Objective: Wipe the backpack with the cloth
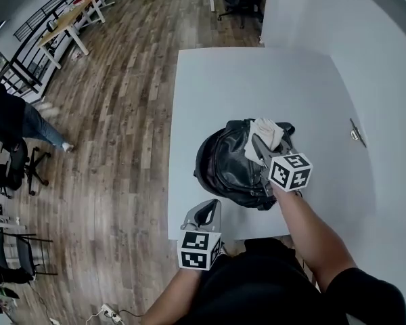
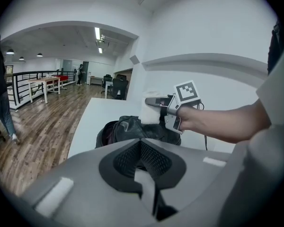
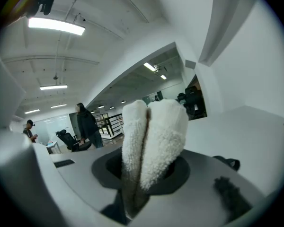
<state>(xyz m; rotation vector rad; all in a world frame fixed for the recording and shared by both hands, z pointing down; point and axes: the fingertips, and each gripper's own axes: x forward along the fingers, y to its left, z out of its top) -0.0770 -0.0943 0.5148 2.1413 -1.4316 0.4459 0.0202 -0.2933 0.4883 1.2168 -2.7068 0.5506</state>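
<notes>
Right tongs (image 1: 259, 145) pinch the white cloth (image 3: 151, 141), which is folded into two fluffy lobes that cover the tips in the right gripper view. Left tongs (image 2: 143, 168) are pressed together with nothing between them, over the near-left edge of the counter (image 1: 257, 80), apart from the backpack (image 1: 227, 168). The black backpack lies on the counter's near half and the cloth sits at its far upper end. In the left gripper view the cloth's lower edge meets the bag's top, but real contact is hard to confirm. The right gripper view shows only dark strap bits at lower right. The holder's torso hides the counter's near edge in the head view.
</notes>
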